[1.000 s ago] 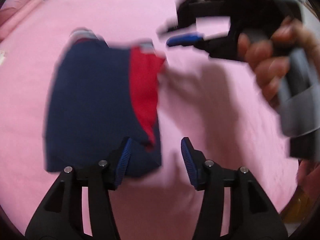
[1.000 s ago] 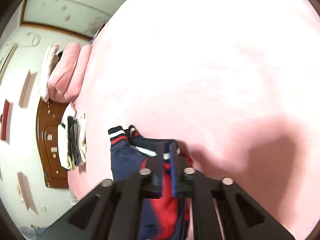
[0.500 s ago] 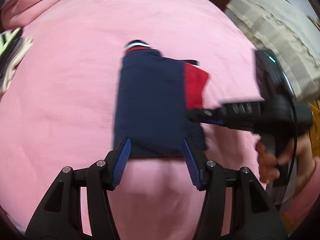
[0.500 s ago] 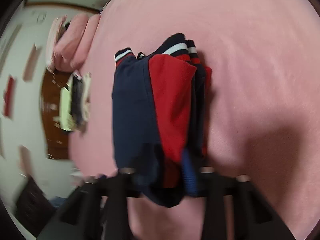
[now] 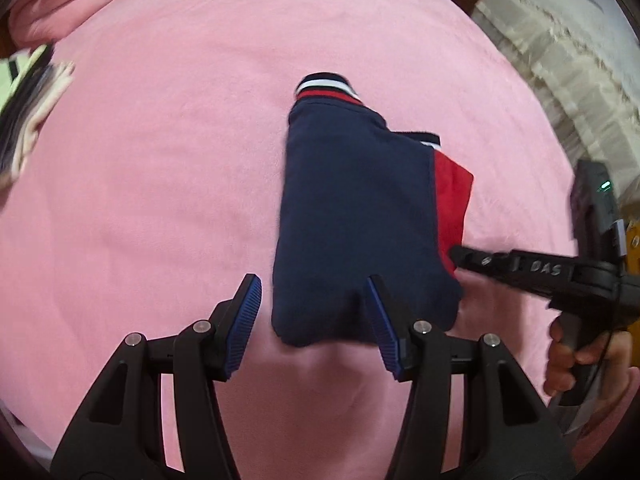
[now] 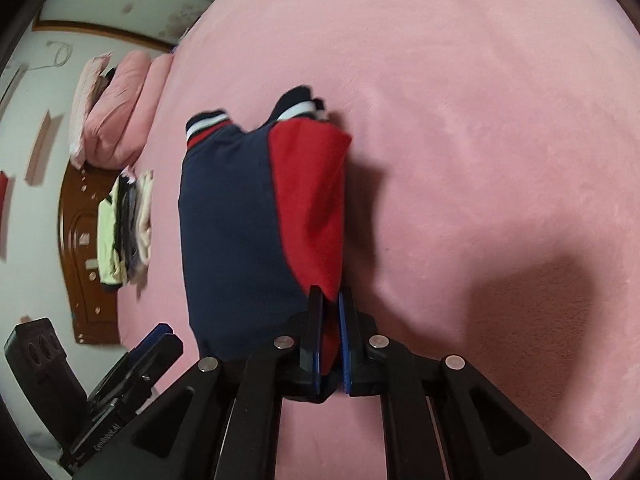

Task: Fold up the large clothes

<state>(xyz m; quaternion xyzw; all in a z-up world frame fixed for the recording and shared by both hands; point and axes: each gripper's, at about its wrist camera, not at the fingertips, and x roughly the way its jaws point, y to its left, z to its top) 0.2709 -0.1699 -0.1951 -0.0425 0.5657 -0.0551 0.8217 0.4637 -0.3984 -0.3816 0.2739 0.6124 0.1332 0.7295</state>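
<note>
**Navy-and-red top nearly folded on the pink bed**

Pink fuzzy blanket covers the whole bed. Closest to me, the left gripper has its blue tongs wide apart. One pad pokes the near edge of the folded top and the other sits just off its corner at about 8 o'clock. It holds nothing.

At 3 o'clock, the right gripper has its tongs squeezed together on the red side of the top, right at the near corner.

The top lies flat in the middle of the bed, folded into a small block. Its striped cuffs stick out at 12 o'clock.

Farther off, at 10 o'clock, a pile of folded clothes waits, with pink pillows behind it.

What could go wrong, I think: if the right tongs pull or lift with just that one corner pinched, the layers may slide and the fold could fall open. The free cuffs may flop out too.
</note>
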